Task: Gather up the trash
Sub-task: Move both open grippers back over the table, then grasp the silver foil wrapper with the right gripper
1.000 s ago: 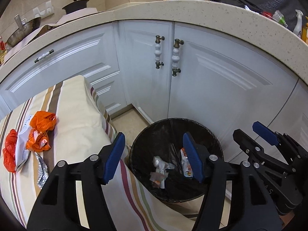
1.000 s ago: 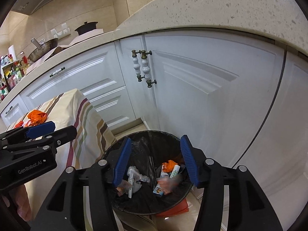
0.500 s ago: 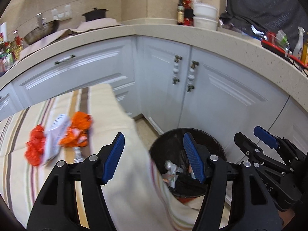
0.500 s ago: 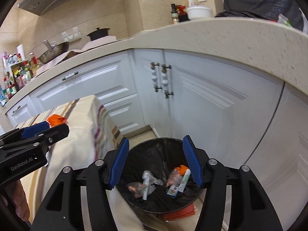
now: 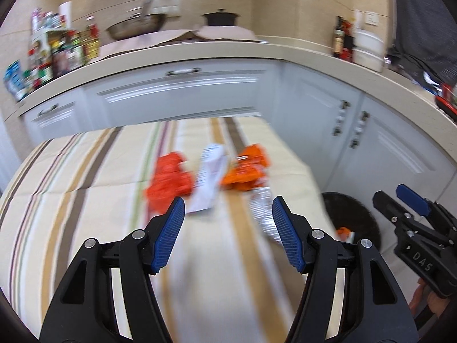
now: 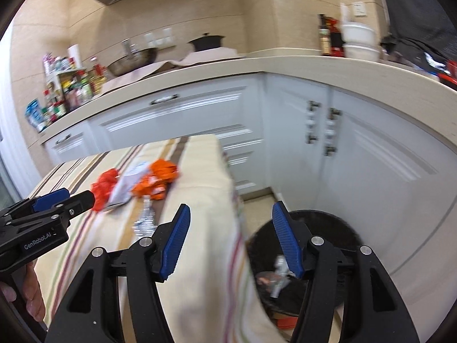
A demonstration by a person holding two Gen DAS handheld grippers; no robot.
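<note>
Several pieces of trash lie on the striped tablecloth [image 5: 85, 200]: a red crumpled wrapper [image 5: 167, 183], a white packet [image 5: 210, 178], an orange wrapper [image 5: 247, 171] and a silver foil wrapper [image 5: 264, 211]. My left gripper [image 5: 227, 214] hovers open just short of them, with nothing between its fingers. The black bin [image 6: 328, 220] stands on the floor to the right of the table, with wrappers [image 6: 278, 274] inside. My right gripper [image 6: 230, 220] is open and empty above the table's edge and the bin. It also shows at the right of the left wrist view, over the bin [image 5: 354, 220].
White cabinets [image 6: 371, 171] under a beige countertop [image 5: 228, 51] wrap around behind the table and bin. A wok [image 5: 137, 27], a black pot [image 5: 220, 18], bottles [image 5: 340, 41] and a spice rack [image 5: 57, 54] stand on the counter. A hand [image 6: 31, 294] holds the left gripper [image 6: 77, 195].
Both views swung left from the bin toward the table and pulled up and back. The trash pile now lies in front of the left gripper. Both grippers stay empty.
</note>
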